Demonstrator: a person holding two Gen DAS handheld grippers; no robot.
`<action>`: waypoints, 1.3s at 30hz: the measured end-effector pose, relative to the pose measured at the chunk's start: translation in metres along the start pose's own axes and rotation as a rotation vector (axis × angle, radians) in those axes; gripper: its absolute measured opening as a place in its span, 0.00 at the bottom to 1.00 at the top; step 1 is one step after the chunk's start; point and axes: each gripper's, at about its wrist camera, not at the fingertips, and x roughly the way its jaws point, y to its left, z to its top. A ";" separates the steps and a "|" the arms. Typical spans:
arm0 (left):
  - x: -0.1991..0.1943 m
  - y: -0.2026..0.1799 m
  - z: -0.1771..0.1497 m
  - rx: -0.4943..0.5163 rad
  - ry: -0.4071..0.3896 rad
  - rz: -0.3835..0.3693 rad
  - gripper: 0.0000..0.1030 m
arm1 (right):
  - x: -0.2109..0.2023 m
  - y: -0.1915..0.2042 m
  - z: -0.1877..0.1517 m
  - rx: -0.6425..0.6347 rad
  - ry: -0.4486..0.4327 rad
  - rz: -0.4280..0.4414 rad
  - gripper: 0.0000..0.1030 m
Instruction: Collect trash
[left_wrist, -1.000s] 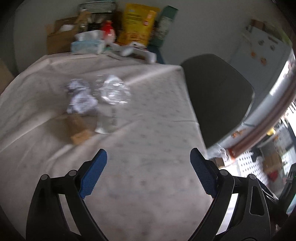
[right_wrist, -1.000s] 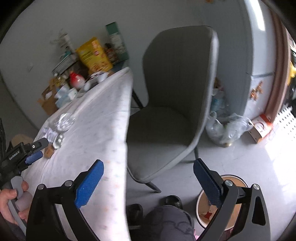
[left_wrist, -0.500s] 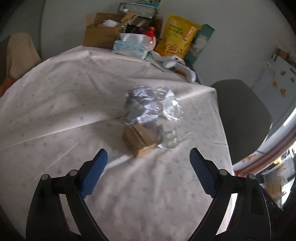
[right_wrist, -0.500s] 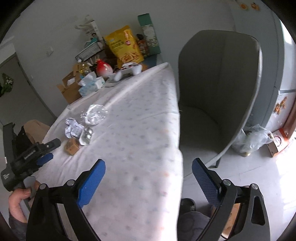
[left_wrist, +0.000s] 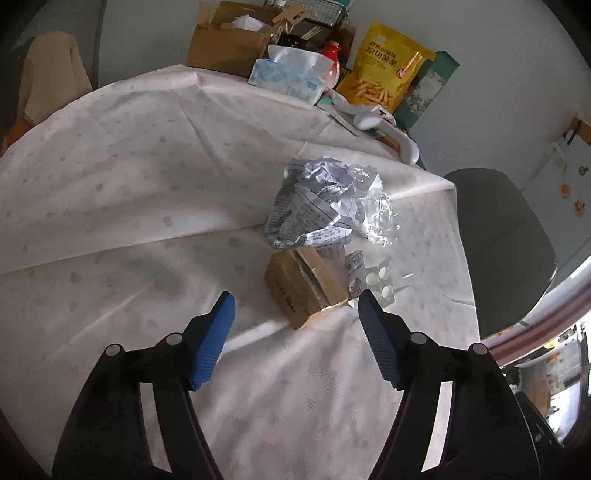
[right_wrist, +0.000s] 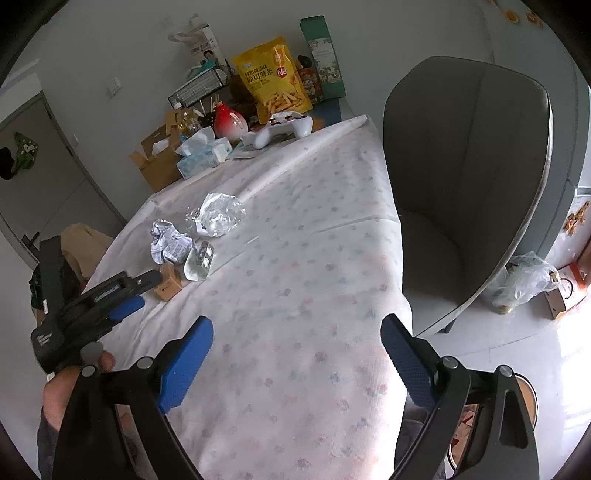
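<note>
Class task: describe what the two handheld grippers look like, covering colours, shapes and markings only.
Both the left gripper and the right gripper have black angular linkage arms with round silver pivot pins, ending in ribbed blue pads. From the right wrist view, the left gripper's black body bears small white lettering, too small to read.

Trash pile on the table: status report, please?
Left hand-held gripper open, empty, facing small cardboard box. Right hand-held gripper open, empty. Crumpled paper, pill pack untouched. Nothing blocking.

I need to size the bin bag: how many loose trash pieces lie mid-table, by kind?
Crumpled printed paper: 1
Crinkled clear plastic: 1
Small cardboard box: 1
Pill blister pack: 1
Total: 4
</note>
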 end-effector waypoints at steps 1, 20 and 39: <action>0.004 -0.001 0.001 -0.003 0.003 0.002 0.67 | -0.001 0.000 0.000 -0.006 -0.001 -0.006 0.87; -0.024 0.026 -0.004 -0.026 -0.032 0.059 0.36 | 0.039 0.050 0.028 -0.115 0.032 0.045 0.85; -0.067 0.099 -0.001 -0.129 -0.092 0.146 0.35 | 0.121 0.124 0.050 -0.255 0.095 -0.007 0.81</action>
